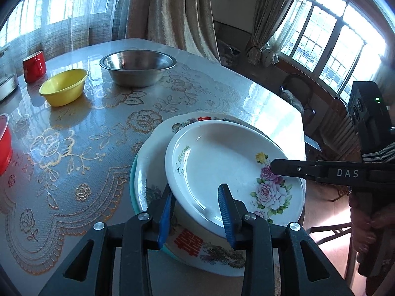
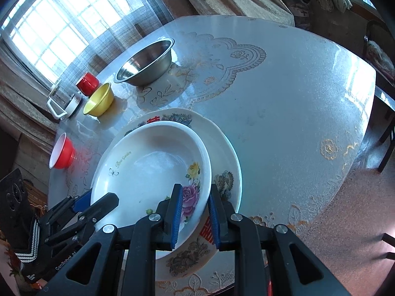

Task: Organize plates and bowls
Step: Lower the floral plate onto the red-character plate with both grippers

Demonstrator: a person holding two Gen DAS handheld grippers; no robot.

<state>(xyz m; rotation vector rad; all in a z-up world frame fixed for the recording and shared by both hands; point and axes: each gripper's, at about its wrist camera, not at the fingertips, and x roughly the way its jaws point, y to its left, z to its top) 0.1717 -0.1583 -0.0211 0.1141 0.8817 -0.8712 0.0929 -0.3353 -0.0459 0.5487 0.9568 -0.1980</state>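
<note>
A white oval deep plate printed with purple and yellow roses [image 1: 229, 170] lies on top of a larger white plate with red characters and dark ornament [image 1: 153, 172], near the edge of the round table under a glossy lace-patterned cover [image 1: 81, 133]; the left gripper [image 1: 196, 212] straddles the rose plate's near rim, its blue pads [image 1: 165, 218] apart and not pressing; the right gripper [image 2: 193, 215] is clamped on the opposite rim, over the flowers; farther off stand a steel bowl [image 1: 138, 67], a yellow bowl [image 1: 63, 90], a red mug [image 1: 34, 66] and a red bowl [image 2: 61, 154].
</note>
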